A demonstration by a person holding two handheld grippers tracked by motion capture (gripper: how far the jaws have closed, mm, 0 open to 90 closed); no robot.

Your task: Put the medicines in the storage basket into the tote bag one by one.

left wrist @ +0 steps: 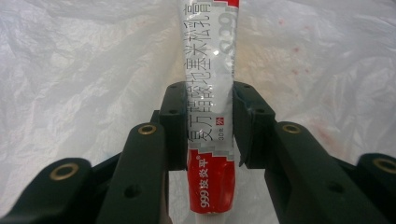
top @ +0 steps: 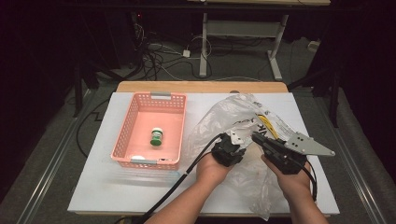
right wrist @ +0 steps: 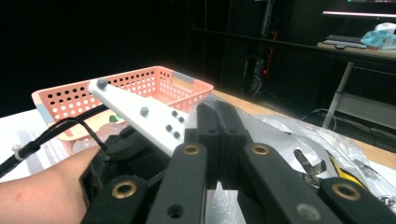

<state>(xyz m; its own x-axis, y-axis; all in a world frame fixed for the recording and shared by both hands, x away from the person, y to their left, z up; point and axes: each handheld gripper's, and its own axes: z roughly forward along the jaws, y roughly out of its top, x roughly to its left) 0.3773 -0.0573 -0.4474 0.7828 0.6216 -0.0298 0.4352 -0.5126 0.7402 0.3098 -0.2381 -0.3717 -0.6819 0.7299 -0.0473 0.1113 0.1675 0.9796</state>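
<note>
Tube [left wrist: 209, 116] of ointment, silver with a red end and printed characters, stands clamped between the pads of the left gripper [left wrist: 209, 126], with crinkled clear plastic behind it. In the high view, a pink basket [top: 125, 133] sits on the left part of the white table [top: 93, 186], with a small green bottle [top: 157, 137] lying inside it. To the right of the basket, the left gripper [top: 227, 148] is pushed into the plastic bag [top: 233, 109], which lies crumpled across the middle and right of the table. Just beside it to the right, the right gripper [top: 261, 140] has its jaws pressed together, pinching the edge of the bag. In the right gripper view, the closed jaws meet over a fold of plastic, with the basket beyond the left hand [right wrist: 56, 182].
</note>
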